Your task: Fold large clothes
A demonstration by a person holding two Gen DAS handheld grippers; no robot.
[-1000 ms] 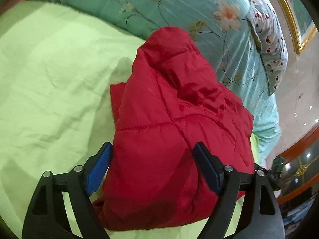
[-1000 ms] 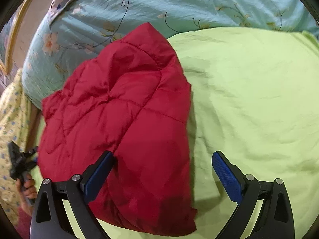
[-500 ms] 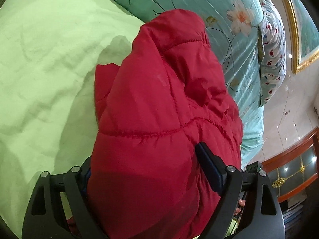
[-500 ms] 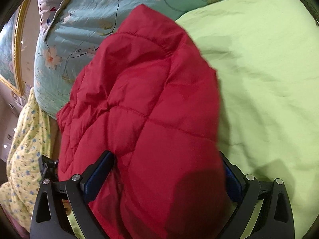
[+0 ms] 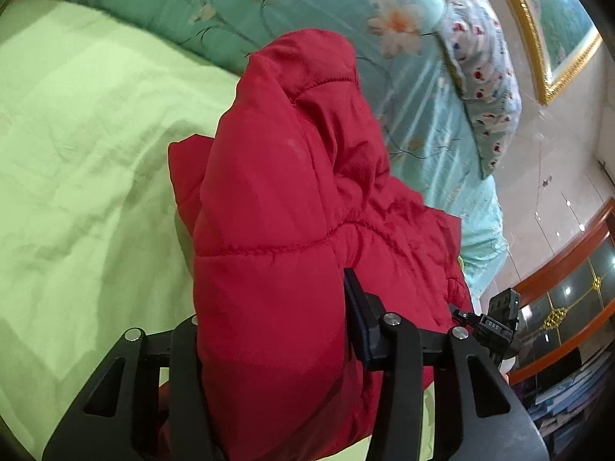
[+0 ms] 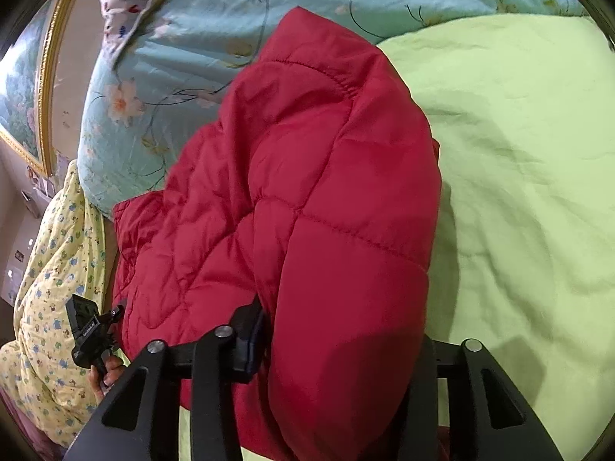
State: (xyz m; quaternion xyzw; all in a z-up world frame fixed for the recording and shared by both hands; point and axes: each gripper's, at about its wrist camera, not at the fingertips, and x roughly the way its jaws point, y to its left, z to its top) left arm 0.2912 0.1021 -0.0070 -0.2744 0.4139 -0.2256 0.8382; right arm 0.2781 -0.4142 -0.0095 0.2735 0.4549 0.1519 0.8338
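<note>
A folded red puffer jacket (image 5: pixel 292 176) lies on the light green bed sheet (image 5: pixel 84 153), its far end against a teal floral quilt. My left gripper (image 5: pixel 273 307) is closing on the jacket's near end; its right pad digs into the padding and its left finger is buried behind the bulging cloth. In the right wrist view the same jacket (image 6: pixel 307 176) fills the middle. My right gripper (image 6: pixel 342 326) is closing on the jacket's other near corner, left pad pressed into it, right finger hidden by it.
The teal floral quilt (image 6: pixel 184 57) and a spotted pillow (image 5: pixel 480 77) lie behind the jacket. A yellow patterned blanket (image 6: pixel 50 261) lies at the bed's edge. A gold picture frame (image 5: pixel 538 38) and a wooden glass cabinet (image 5: pixel 569 307) stand beyond. Green sheet (image 6: pixel 519 153) spreads wide beside the jacket.
Both grippers pushed forward over the jacket's near end, then narrowed onto it. The padding now bulges up between each pair of fingers and the near end has lifted a little.
</note>
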